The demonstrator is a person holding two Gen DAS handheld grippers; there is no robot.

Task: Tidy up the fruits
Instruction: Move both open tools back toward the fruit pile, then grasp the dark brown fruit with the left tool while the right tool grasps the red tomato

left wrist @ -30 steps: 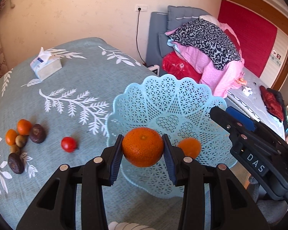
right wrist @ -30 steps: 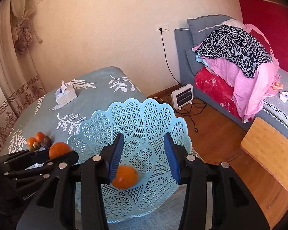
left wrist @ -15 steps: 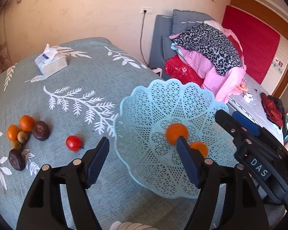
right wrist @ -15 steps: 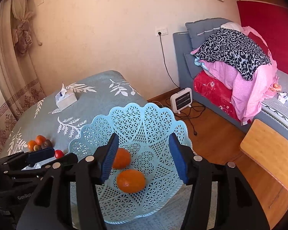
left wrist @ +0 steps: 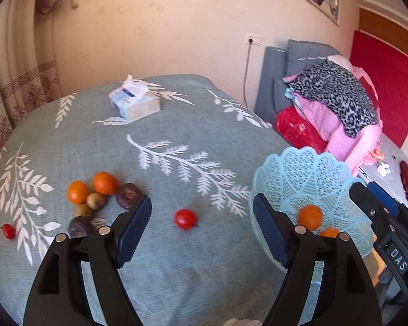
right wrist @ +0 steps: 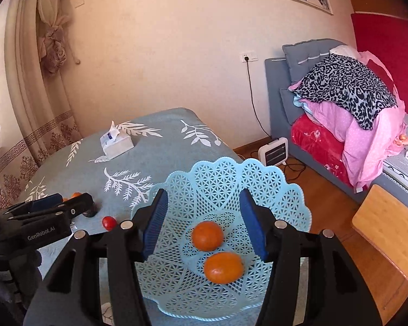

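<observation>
A light blue lattice basket [right wrist: 272,190] sits at the table's right edge and holds two oranges [right wrist: 207,235] [right wrist: 223,267]; it also shows in the left wrist view [left wrist: 307,174]. My left gripper [left wrist: 202,221] is open and empty above the cloth, with a red tomato [left wrist: 185,219] between its fingers. A cluster of two oranges [left wrist: 104,182], dark passion fruits [left wrist: 127,192] and small brown fruits [left wrist: 95,200] lies to the left. Another small tomato [left wrist: 8,231] lies far left. My right gripper [right wrist: 204,220] is open and empty over the basket.
A tissue box [left wrist: 134,103] stands at the far side of the teal leaf-print tablecloth [left wrist: 176,125]. A bed piled with clothes [right wrist: 345,103], a small heater [right wrist: 273,150] and a wooden stool [right wrist: 389,228] are to the right, off the table.
My left gripper let go of the orange into the basket, opened wide and swung left toward the loose fruit. My right gripper opened wider and stayed over the basket.
</observation>
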